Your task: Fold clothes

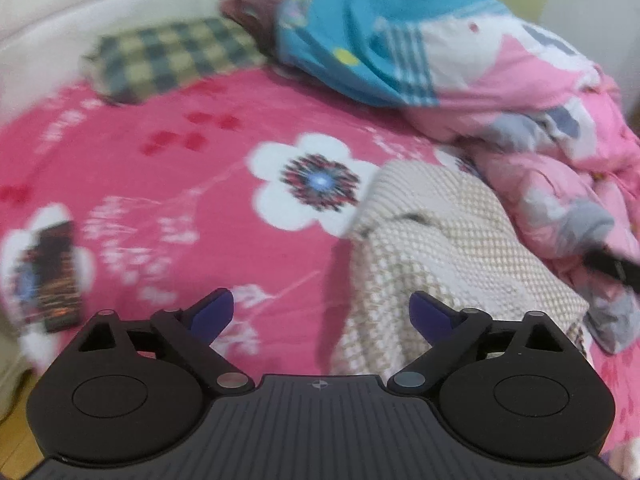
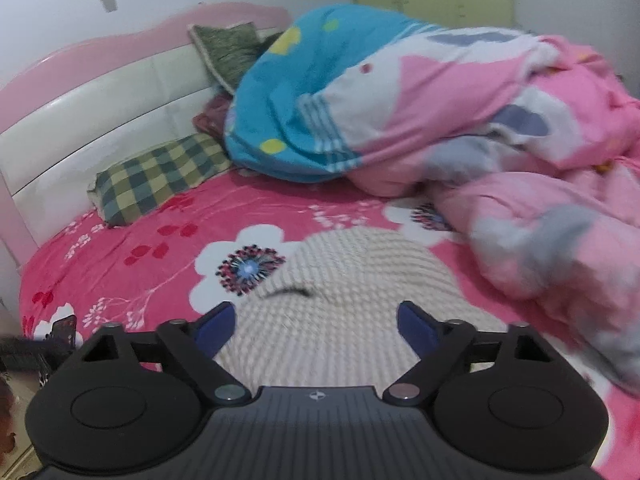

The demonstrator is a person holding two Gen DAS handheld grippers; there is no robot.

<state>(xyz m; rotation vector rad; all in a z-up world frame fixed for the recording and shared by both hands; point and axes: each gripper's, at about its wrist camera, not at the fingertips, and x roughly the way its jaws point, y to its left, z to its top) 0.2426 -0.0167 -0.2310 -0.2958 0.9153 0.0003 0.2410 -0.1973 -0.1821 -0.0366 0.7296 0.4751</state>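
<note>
**Soft knit on the bed, both tools spread and empty**

While both tools hang over the bed, your target, the cream waffle-knit garment point(image 2: 344, 280), lies bunched on the pink flowered bedsheet point(image 1: 168, 168), just beside the rumpled pink-and-blue quilt point(image 2: 460, 120). The left tool point(image 1: 320, 314) has its jaws apart with nothing between them, over the garment's left edge. The right tool point(image 2: 316, 322) is likewise spread and empty, above the middle of the knit.

Expect the knit to be light, limp and stretchy: it will sag and drag rather than hold shape, so pinch an edge or corner, through one layer if you can. A dark line point(image 2: 288, 292) across it may be a neckline or a fold; blur hides which. The garment's near end is cut off behind the tools, and its right side may touch the quilt.
</note>
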